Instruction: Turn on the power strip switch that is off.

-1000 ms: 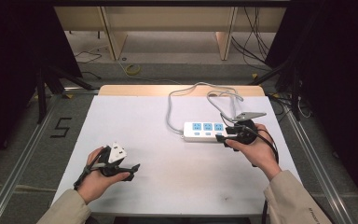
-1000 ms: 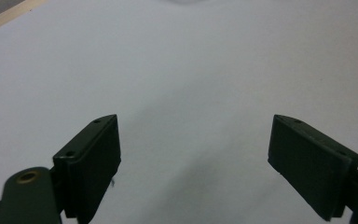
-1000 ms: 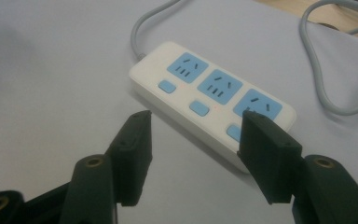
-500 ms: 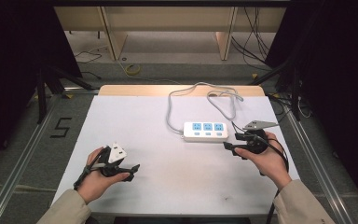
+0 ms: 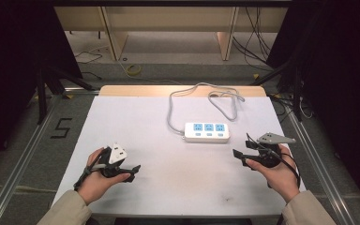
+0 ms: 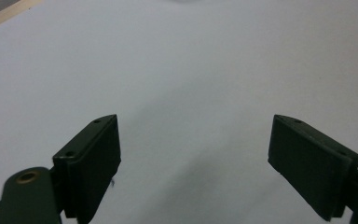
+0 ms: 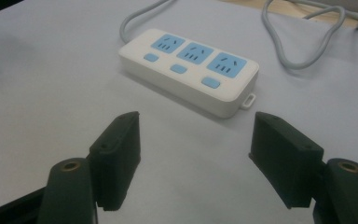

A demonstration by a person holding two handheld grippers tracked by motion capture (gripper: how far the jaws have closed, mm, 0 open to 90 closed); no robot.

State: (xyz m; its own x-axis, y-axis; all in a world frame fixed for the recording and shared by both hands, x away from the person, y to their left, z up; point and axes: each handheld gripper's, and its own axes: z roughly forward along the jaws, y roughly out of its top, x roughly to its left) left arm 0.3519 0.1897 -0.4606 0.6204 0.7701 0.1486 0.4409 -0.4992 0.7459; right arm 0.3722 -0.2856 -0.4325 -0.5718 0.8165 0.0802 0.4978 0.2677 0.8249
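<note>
Moving back, the right tool (image 5: 243, 158) has come away from the white power strip (image 5: 207, 132) and now sits near the lower right of the high view.

Its jaws are wide apart with nothing between them, and the power strip lies just ahead of them in the right gripper view, with three blue sockets on top. The strip rests right of the middle of the white table (image 5: 168, 183), its grey cord (image 5: 201, 96) looping toward the top. The left tool (image 5: 126, 171) is at the lower left, jaws apart too, holding nothing.
</note>
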